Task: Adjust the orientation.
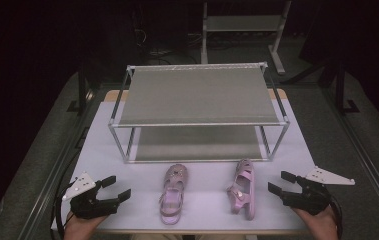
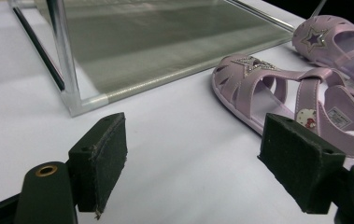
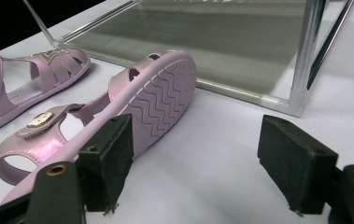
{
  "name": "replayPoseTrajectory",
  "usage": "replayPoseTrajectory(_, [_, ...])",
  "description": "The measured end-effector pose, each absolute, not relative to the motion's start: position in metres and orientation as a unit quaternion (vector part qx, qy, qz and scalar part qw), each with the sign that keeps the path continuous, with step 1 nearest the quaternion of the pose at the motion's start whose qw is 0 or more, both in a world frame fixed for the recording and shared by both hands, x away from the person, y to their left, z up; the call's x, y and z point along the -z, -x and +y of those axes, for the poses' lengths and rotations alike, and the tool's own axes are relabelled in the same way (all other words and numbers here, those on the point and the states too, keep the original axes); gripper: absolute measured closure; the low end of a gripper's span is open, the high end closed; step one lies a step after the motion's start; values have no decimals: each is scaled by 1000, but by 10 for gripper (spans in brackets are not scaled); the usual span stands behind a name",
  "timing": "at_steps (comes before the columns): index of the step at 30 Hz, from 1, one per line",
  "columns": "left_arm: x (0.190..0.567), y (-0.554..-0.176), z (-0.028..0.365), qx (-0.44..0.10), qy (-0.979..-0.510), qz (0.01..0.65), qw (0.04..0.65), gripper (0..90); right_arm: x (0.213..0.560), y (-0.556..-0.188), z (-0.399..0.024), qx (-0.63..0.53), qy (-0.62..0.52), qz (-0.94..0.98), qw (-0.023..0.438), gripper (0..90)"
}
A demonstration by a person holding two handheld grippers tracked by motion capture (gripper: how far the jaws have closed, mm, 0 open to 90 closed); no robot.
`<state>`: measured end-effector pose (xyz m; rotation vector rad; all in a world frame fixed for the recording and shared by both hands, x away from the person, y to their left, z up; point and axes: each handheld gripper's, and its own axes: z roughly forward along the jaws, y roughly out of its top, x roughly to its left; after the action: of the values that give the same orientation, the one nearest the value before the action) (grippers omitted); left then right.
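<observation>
Two pink sandals lie on the white table (image 1: 202, 210) in front of a two-shelf metal rack (image 1: 199, 112). The left sandal (image 1: 173, 192) rests flat on its sole, with a star on its toe (image 2: 277, 88). The right sandal (image 1: 243, 187) lies tipped on its side, its wavy sole (image 3: 160, 100) turned toward my right gripper. My left gripper (image 1: 116, 189) sits open at the table's front left, apart from the left sandal. My right gripper (image 1: 281, 183) sits open at the front right, a short way from the tipped sandal. Both grippers are empty.
The rack has a grey upper shelf (image 1: 199, 95) and a lower shelf (image 1: 197, 142) with thin metal corner posts (image 2: 65, 56). A second rack (image 1: 242, 25) stands on the dark floor behind. The table's front edge runs close below the sandals.
</observation>
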<state>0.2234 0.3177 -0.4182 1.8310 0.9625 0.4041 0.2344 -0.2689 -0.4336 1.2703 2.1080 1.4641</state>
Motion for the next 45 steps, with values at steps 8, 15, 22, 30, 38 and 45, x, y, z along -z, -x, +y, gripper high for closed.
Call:
replayPoseTrajectory(8, [419,-224,315,-159,-756,396,497,231,431,-233,-265,-506,-436,731,142,265])
replayPoseTrajectory(15, [414,-221,305,-154,-751,384,514,234,432,-236,-263,-504,-436,732,143,262])
replayPoseTrajectory(22, [406,-218,287,-158,-751,368,525,242,434,-237,-263,-503,-437,732,139,263])
replayPoseTrajectory(30, [400,-218,271,-145,-754,355,533,245,433,-236,-262,-503,-436,733,139,263])
replayPoseTrajectory(38, [403,-218,251,-122,-772,341,523,305,433,-235,-259,-504,-435,730,150,264])
replayPoseTrajectory(45, [405,-220,244,-104,-775,343,520,349,434,-234,-257,-503,-435,731,152,265])
